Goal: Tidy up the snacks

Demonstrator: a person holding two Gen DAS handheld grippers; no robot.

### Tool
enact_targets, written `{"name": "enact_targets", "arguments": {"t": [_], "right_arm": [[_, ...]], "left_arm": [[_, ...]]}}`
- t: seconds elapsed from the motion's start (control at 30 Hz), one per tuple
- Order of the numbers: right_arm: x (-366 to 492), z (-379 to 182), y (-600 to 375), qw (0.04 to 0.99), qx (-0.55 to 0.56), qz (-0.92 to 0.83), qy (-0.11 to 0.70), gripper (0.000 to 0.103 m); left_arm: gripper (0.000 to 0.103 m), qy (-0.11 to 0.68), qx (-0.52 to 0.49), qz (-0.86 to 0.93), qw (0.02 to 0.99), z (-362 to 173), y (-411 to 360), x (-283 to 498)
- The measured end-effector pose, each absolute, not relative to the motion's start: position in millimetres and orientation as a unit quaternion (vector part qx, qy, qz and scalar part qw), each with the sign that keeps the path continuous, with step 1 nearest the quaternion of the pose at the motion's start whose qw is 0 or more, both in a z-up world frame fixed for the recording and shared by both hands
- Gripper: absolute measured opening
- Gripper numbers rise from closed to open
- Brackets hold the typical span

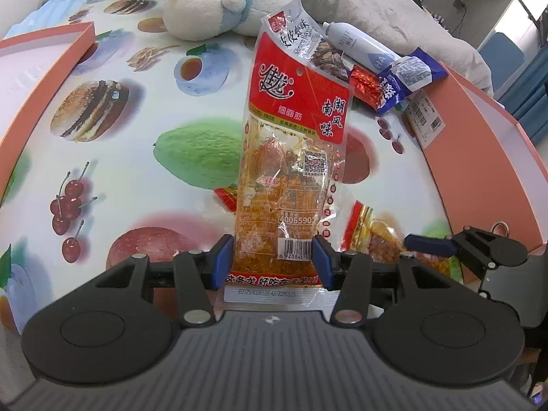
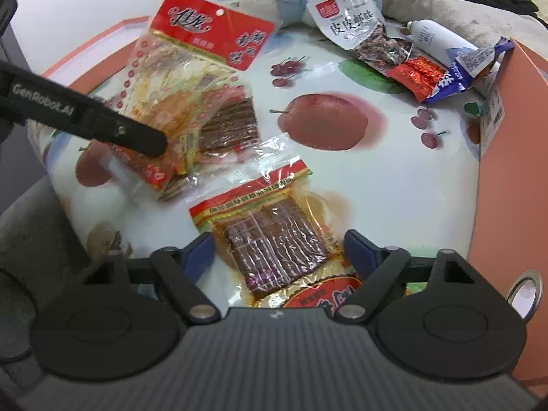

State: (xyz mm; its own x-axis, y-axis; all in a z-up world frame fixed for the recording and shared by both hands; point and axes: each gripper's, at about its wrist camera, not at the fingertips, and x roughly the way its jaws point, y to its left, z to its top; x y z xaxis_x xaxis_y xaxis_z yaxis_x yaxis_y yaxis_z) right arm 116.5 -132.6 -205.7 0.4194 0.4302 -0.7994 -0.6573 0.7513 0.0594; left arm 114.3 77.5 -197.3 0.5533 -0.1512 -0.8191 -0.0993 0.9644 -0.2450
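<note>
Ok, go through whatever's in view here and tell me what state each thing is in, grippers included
Left gripper: shut on the red noodle-snack packet, lifted upright.
Right gripper: open, straddling the flat brown-strip packet on the tablecloth.
Shrimp snack bag: lying flat, sealed as far as shows.
White tube: lying on its side.
Orange box: open.

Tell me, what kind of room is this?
Probably a bedroom or living space at home: a fruit-print cloth strewn with snacks, a plush toy and grey bedding behind.
</note>
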Motion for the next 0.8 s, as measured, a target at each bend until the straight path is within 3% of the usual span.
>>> {"name": "enact_targets", "arguments": {"t": [0.2,0.57,0.6,0.67,0.8], "right_arm": [[106.4,-199.5,-130.7,0.829,-0.149,0.331,0.426,0.063],[95.5,-181.5,-140.7,0.850,-0.124,0.298,0.416,0.057],[94.8,-178.5,-142.0,0.852,-0.122,0.295,0.414,0.055],[94.9,-173.0,-143.9,0.857,-0.116,0.284,0.414,0.023],[100.3,-167.5,-149.0,0.863,-0.102,0.268,0.417,0.023]], "left_arm": [[0.055,0.471,-0.135,-0.015,0.872,-197.3,76.0,112.3],[0.055,0.456,-0.143,-0.014,0.878,-177.3,75.6,105.9],[0.055,0.455,-0.144,-0.014,0.879,-175.3,74.9,106.5],[0.055,0.453,-0.144,-0.015,0.880,-170.3,72.0,107.4],[0.055,0.449,-0.137,-0.017,0.883,-162.3,64.7,110.4]]}}
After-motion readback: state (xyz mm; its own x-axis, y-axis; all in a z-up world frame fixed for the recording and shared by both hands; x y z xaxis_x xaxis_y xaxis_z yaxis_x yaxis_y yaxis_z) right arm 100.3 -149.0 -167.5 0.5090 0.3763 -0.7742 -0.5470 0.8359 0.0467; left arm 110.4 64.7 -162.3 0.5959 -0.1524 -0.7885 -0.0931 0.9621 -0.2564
